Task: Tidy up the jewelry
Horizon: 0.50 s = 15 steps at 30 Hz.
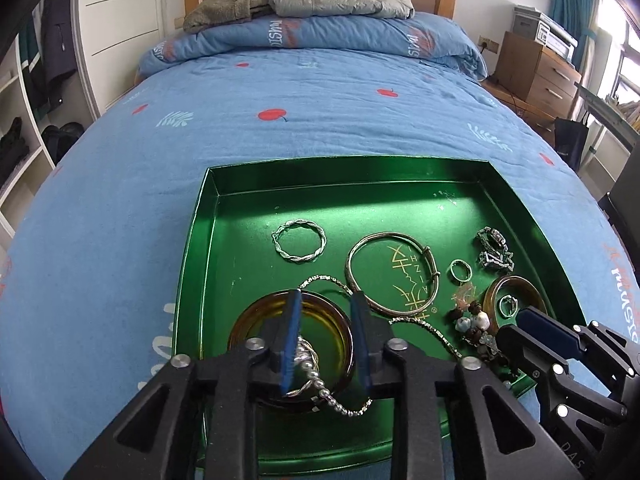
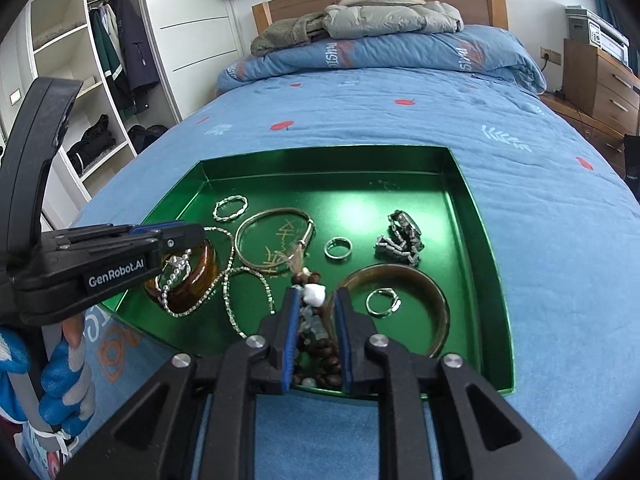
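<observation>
A green tray (image 1: 200, 248) (image 2: 480, 248) lies on the blue bed. My left gripper (image 1: 326, 294) (image 2: 188, 236) hangs open over an amber dish (image 1: 256, 320) (image 2: 206, 264). A pearl bracelet (image 1: 320, 388) (image 2: 176, 270) lies in that dish and drapes over its rim, beside the left pad. My right gripper (image 2: 318, 291) (image 1: 528, 316) is open, and a brown bead bracelet (image 2: 316, 346) (image 1: 476, 322) with a white stone lies on the tray between its pads. To the right a second amber dish (image 2: 428, 292) (image 1: 516, 282) holds a silver ring (image 2: 382, 302).
Loose in the tray lie a twisted silver bangle (image 1: 298, 240), a gold bangle (image 1: 360, 248), a plain ring (image 1: 460, 270), a metal link bracelet (image 1: 494, 250) and a thin chain (image 2: 248, 280). A gloved hand (image 2: 60, 380) holds the left gripper. The folded duvet (image 1: 320, 36) is far off.
</observation>
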### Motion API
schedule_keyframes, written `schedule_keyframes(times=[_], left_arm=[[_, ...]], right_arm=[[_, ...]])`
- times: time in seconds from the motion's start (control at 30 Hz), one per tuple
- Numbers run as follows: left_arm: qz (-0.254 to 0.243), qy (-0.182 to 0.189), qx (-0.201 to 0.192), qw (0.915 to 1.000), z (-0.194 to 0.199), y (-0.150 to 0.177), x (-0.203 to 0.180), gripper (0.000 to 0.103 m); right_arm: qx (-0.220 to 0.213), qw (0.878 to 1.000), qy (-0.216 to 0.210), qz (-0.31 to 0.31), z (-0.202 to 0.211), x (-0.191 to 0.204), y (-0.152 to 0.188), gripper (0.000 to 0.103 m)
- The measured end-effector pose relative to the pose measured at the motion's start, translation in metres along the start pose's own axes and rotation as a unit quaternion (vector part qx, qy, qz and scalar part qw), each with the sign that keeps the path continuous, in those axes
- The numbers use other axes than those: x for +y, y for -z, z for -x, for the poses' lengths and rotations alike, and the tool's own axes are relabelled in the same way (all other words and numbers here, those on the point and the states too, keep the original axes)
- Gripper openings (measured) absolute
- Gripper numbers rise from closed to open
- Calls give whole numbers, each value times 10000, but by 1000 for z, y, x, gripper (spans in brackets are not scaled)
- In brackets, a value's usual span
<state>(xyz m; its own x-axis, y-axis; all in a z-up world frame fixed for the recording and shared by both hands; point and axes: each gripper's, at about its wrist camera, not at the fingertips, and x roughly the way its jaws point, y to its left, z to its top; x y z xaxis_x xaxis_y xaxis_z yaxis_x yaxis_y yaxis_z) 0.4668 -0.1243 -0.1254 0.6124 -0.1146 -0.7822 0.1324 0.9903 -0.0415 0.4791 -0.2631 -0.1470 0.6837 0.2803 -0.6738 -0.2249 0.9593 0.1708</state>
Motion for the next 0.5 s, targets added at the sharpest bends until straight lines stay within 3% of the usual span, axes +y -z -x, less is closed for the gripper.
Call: schedule_keyframes(times=[0.1, 0.27, 0.4, 0.5], left_arm=[[8, 8, -73, 10000, 13, 1, 1, 40], [25, -64, -202, 9998, 48, 4, 5, 44], [-27, 14, -448, 9990, 93, 22, 3, 53], [-78, 3, -629, 9980, 129, 42, -1, 54]], right_arm=[[-86, 9999, 82, -36, 14, -3, -1, 32], [-267, 9992, 285, -112, 51, -5, -3, 35], [-433, 9979, 442, -164, 94, 0, 6, 39], [-576, 9970, 477, -195, 129, 8, 17, 40]])
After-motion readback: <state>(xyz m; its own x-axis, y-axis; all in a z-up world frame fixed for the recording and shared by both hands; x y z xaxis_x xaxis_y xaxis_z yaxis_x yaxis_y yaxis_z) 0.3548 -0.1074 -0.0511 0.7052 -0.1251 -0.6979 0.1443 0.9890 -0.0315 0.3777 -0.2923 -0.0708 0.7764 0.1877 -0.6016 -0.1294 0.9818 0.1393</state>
